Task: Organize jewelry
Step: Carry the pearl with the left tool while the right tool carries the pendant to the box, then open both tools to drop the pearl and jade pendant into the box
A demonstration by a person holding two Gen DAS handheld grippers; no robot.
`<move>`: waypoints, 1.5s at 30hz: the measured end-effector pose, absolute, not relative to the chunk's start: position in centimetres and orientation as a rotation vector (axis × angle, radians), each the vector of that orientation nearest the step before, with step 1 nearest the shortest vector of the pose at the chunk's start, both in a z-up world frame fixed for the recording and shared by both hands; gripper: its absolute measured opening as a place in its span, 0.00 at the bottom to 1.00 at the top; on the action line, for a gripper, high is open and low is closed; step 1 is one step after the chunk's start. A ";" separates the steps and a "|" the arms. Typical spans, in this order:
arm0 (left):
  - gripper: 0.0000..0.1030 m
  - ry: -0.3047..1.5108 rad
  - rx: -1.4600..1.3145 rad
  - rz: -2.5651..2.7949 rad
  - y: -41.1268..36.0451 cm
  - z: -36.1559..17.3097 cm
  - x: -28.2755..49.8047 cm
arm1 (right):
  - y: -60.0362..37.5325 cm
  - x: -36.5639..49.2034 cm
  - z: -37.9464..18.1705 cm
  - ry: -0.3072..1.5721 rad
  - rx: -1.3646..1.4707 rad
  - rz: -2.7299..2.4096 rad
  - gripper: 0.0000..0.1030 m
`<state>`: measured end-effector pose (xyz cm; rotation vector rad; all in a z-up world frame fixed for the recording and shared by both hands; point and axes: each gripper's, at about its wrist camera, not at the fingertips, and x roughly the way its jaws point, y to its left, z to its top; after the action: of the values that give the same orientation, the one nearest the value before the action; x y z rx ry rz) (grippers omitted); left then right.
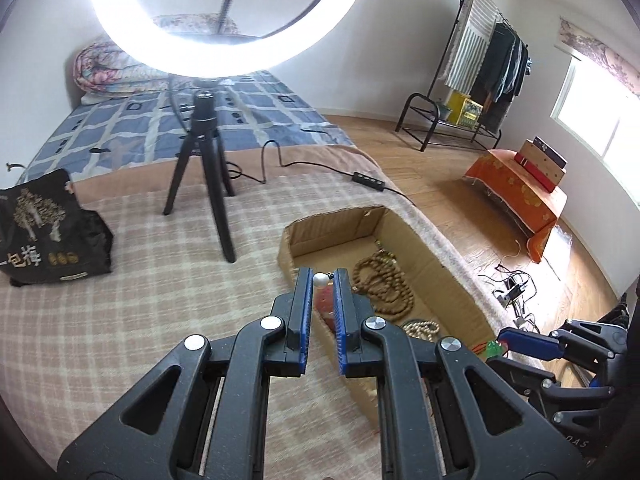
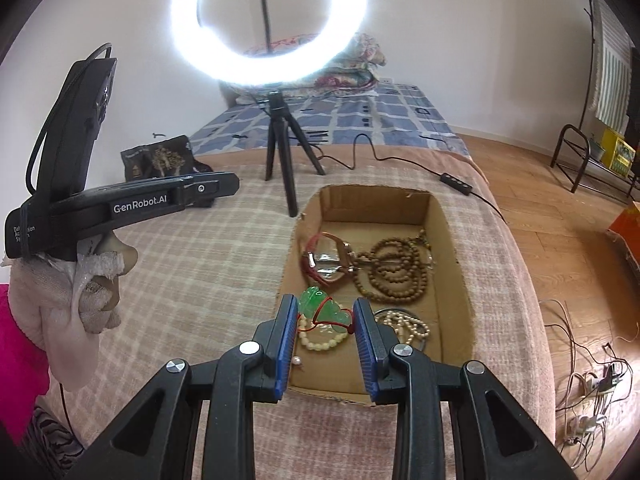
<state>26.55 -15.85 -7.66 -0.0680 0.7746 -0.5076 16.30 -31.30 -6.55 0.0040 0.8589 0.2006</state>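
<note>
An open cardboard box lies on the checked blanket and holds jewelry. In it are a brown wooden bead necklace, a red-strapped watch, a cream bead bracelet and a pale bead string. My right gripper is open over the box's near end, and a green jade pendant on a red cord lies between its fingers. My left gripper is open above the box's left rim, with a small white pearl between its fingertips. A loose pearl lies on the box floor.
A ring light on a black tripod stands on the blanket behind the box, its cable and switch running right. A black printed bag sits to the left. The bed edge drops to a wooden floor on the right.
</note>
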 end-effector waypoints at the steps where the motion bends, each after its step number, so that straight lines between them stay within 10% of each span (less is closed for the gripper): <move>1: 0.08 0.774 -0.064 -0.514 -16.5 -7.7 26.7 | -31.6 16.4 -6.6 0.859 0.006 0.196 0.28; 29: 0.10 0.805 -0.025 -0.532 -23.1 -10.9 30.2 | -33.9 18.1 -11.3 0.968 0.006 0.138 0.35; 32: 0.46 0.803 -0.037 -0.527 -23.0 -10.9 30.2 | -34.0 18.0 -11.4 0.957 -0.009 0.105 0.64; 38: 0.73 0.777 -0.029 -0.506 -23.0 -10.3 29.8 | -34.0 17.9 -11.0 0.944 -0.030 0.073 0.88; 45: 0.75 0.753 -0.003 -0.498 -22.9 -9.5 29.2 | -33.9 17.7 -10.8 0.938 -0.031 0.050 0.98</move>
<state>29.23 -22.89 -9.47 -0.0033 0.7530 -0.4976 17.72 -33.86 -10.83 -0.0314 0.9384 0.0503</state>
